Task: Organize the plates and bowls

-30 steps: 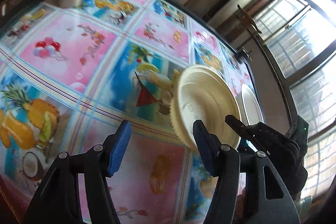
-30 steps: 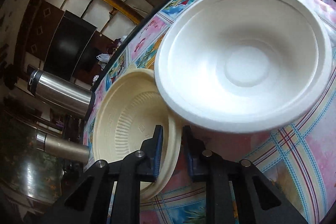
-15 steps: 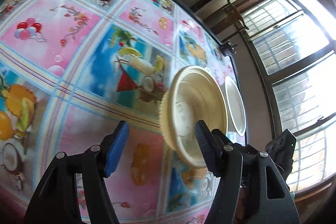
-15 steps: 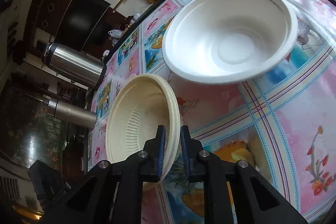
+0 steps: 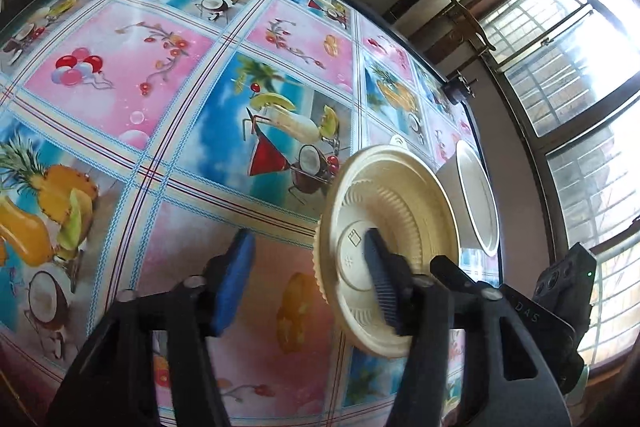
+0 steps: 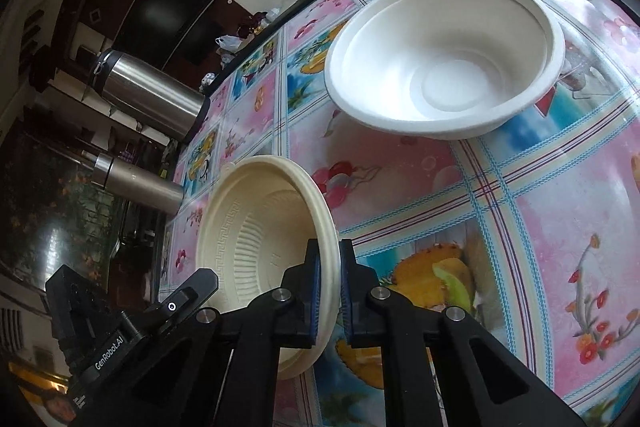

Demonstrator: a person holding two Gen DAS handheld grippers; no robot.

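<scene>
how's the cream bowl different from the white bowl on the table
The cream bowl is off-white yellow with ribbed walls; the white bowl is plain, smooth and looks larger. The cream bowl is tipped on edge, its rim pinched by the right gripper; the white bowl rests upright on the table, free of any gripper. Both are empty, round disposable bowls.

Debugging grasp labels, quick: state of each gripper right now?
Left gripper: open, fingers have just been closing, nothing between them.
Right gripper: shut on the cream bowl rim.
</scene>
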